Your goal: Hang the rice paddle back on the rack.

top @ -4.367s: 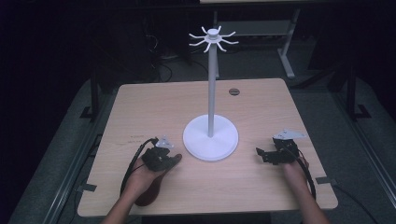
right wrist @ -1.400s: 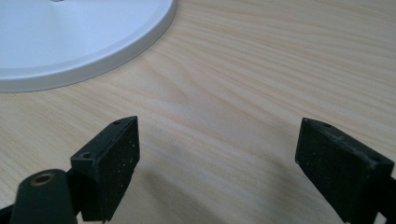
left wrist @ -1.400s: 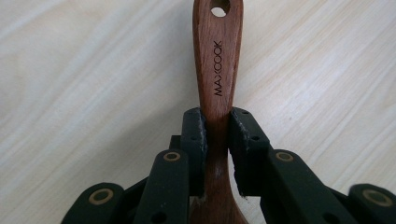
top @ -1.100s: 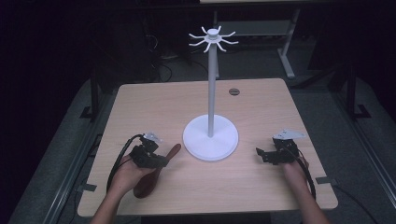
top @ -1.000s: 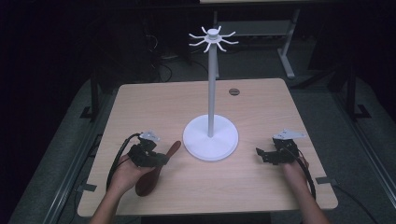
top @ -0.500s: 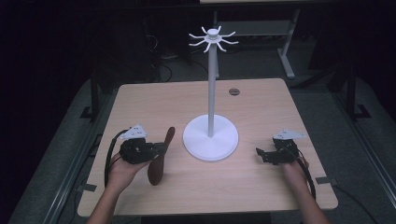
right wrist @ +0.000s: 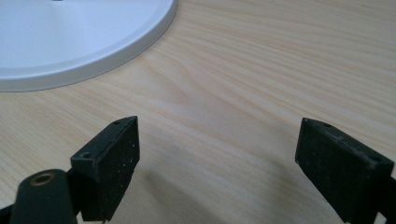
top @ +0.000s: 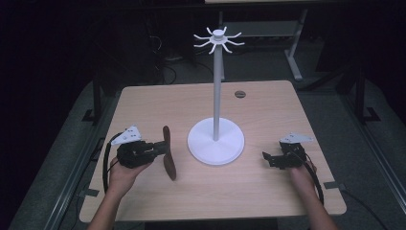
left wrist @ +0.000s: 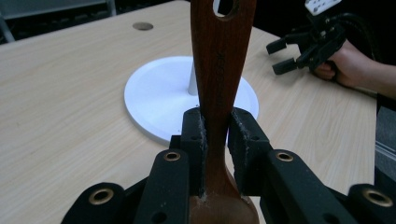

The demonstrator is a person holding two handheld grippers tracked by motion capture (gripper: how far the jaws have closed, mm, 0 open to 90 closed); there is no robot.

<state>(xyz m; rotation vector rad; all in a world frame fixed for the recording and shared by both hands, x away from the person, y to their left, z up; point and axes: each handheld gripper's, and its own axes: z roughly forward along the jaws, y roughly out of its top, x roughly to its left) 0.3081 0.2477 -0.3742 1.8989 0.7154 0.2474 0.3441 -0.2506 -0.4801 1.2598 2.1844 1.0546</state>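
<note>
wooden spoon (left wrist: 219,79) is clamped mid-handle in left gripper (left wrist: 215,140) jaws, held above the tabletop (top: 268,191) left of the stand (top: 216,141). right gripper (right wrist: 217,163) rests with jaws spread, empty. risk judged: the smooth handle could pivot or slip when lifted toward the hooks.

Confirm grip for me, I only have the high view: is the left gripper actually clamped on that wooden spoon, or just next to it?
Observer: Clamped. In the left gripper view, the left gripper has both pads pressed against the neck of the wooden spoon, just above the bowl.
Operator: Anything at the handle tip? Too dark for me.
Observer: A hanging hole is cut through the handle's end, at the top of the left gripper view.
Operator: Right gripper holding anything?
Observer: No. In its own view the right gripper is open, with bare table between the pads and the white stand base ahead of it.
</note>
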